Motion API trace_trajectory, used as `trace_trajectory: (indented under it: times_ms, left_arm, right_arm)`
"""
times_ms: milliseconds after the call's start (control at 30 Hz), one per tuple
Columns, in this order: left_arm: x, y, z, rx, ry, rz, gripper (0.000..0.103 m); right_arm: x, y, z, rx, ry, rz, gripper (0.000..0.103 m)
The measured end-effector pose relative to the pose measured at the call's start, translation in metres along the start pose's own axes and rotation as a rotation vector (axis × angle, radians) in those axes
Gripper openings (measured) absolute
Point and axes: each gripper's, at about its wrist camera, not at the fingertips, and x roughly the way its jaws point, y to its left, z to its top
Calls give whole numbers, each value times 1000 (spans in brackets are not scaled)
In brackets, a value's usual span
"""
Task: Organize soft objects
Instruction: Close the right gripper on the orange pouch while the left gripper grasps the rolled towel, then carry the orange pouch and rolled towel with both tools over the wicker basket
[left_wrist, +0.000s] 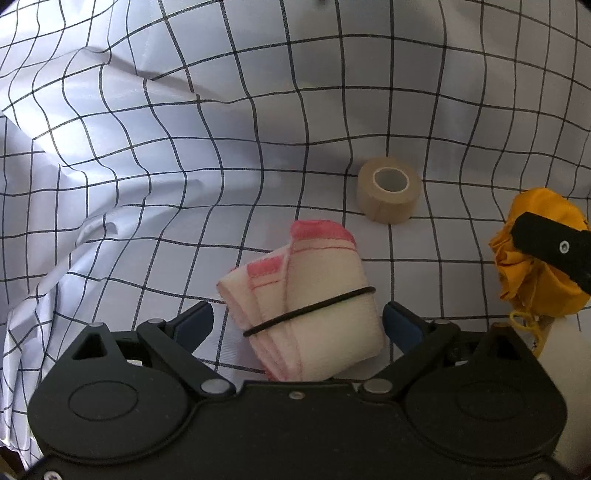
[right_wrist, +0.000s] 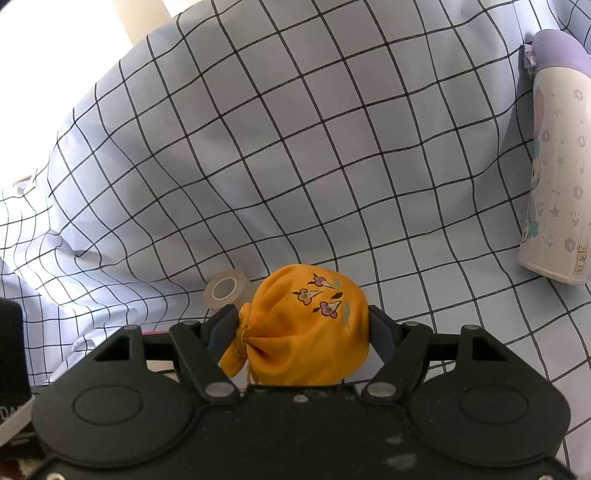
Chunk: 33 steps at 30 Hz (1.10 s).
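A: Left gripper (left_wrist: 298, 320)?
B: Jaws wide apart, straddling a folded towel (left_wrist: 306, 302), white with pink stripes, bound by a black elastic band (left_wrist: 310, 313). Right blue pad just beside the towel's edge, contact not certain; left pad clear of it. Towel lying on the checked cloth (left_wrist: 184, 155).

A: Right gripper (right_wrist: 303, 325)?
B: Clamped on a yellow drawstring pouch (right_wrist: 306, 325) with embroidered flowers, one pad on each side. Gathered neck and cord facing the left pad. Seen also from the left wrist camera at the far right, pouch bunched around a black finger (left_wrist: 554, 251).

A: Surroundings?
B: Beige tape roll (left_wrist: 388, 192) standing on its flat side, near the towel, beyond it and to the right; between towel and pouch. From the right wrist camera, same roll just behind the pouch, partly hidden by it. White bottle (right_wrist: 554, 177) with purple cap and cartoon print lying on the cloth, well apart to the right.

A: Obstructions?
B: Raised folds and creases in the cloth to the left of the towel. Dark object (right_wrist: 11, 350) at the left edge of the right wrist view, identity not determinable.
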Motion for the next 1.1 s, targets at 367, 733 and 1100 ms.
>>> trace_trajectory:
  times_ms: [367, 733, 1100]
  left_arm:
    - [17, 7, 0, -38, 62, -52, 89]
    - [-4, 29, 4, -113, -11, -96, 70]
    - [-44, 67, -28, -147, -33, -57, 71]
  right_arm:
    - [1, 0, 0, -5, 3, -3, 74]
    - [5, 3, 1, -30, 28, -18, 74]
    - [7, 9, 13, -131, 93, -14, 74]
